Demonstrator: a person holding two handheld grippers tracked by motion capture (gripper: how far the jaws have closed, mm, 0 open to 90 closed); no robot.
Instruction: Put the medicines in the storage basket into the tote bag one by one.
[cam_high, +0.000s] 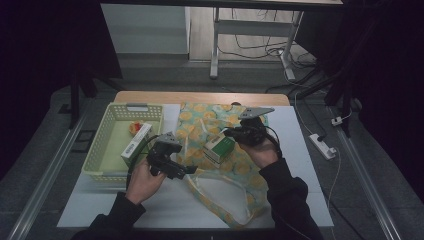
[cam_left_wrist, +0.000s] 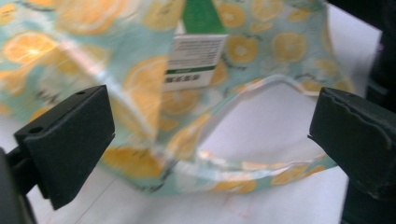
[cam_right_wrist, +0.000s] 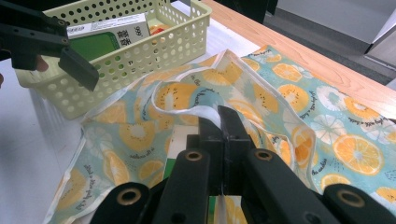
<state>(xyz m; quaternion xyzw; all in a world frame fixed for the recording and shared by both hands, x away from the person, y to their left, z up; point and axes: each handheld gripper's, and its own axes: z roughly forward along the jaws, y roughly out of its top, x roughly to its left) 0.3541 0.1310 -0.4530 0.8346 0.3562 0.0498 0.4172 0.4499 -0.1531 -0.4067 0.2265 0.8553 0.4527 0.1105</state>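
Two grippers work over the orange-print cloth bag (cam_high: 220, 165). Your right gripper (cam_right_wrist: 219, 116), at one o'clock, pinches the bag's thin hemmed edge, jaws closed on it. Your left gripper (cam_high: 187, 170), at nine, hangs wide open near the rim. The green-and-white box (cam_high: 220, 148) rests on the bag. Bare white table (cam_high: 165, 205) lies at six; the perforated plastic basket (cam_high: 100, 150) crowds nine.

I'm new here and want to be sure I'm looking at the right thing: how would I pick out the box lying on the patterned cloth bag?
Start at the white table and find the blue-green bag printed with orange slices at its middle. On it, below the right tongs, lies a small green and white box. The similar box to the left sits inside the pale yellow basket, not on the bag.
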